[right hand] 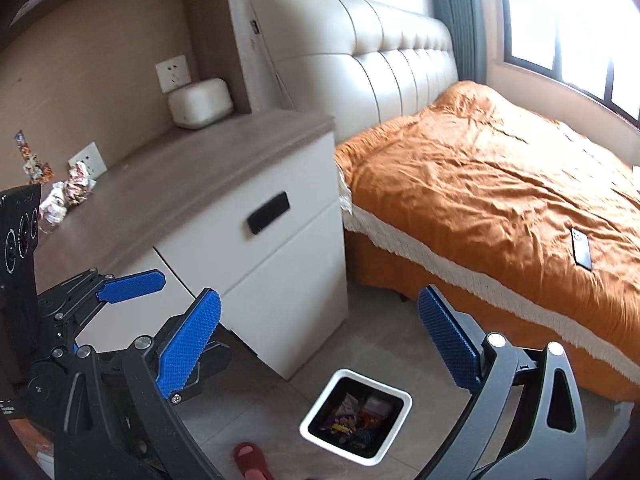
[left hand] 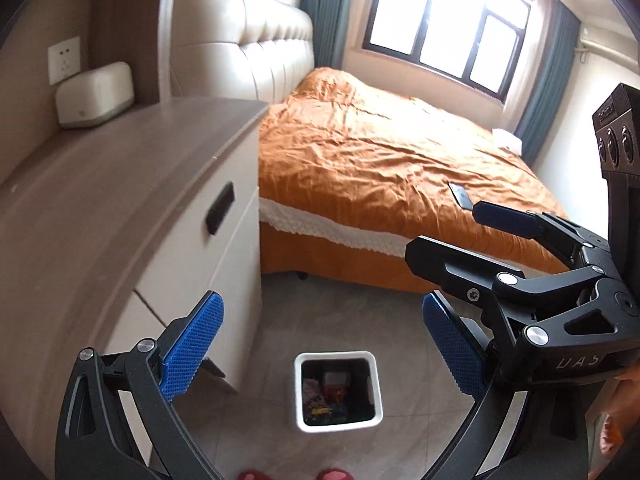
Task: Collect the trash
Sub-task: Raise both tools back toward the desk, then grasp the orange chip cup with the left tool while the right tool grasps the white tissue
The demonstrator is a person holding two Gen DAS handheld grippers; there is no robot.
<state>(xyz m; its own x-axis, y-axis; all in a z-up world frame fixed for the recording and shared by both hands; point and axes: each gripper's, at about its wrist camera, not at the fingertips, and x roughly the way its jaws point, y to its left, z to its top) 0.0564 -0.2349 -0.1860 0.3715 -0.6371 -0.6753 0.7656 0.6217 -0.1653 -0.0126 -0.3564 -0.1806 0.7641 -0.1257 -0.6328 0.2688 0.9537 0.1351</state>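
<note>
Trash: crumpled wrappers [right hand: 76, 186] lie at the back of the cabinet top [right hand: 192, 176], near a wall socket [right hand: 87, 160], with a few more scraps [right hand: 54, 204] just beside them; other coloured litter already sits inside the white bin [left hand: 338, 390] on the floor. The left gripper [left hand: 320, 346] points down over that bin, its blue pads [left hand: 192, 346] spread wide with nothing between them. The right gripper [right hand: 324, 344] hangs just beside it, tilted down toward the same bin [right hand: 356, 418], jaws likewise wide apart and empty. In the left view the right tool reaches in from the right edge, held level above the floor. A red slipper [right hand: 250, 458] shows on the tiles near the bin. Beyond stands the bed with an orange cover [right hand: 500, 184], a dark phone [right hand: 582, 248] lying on it.
</note>
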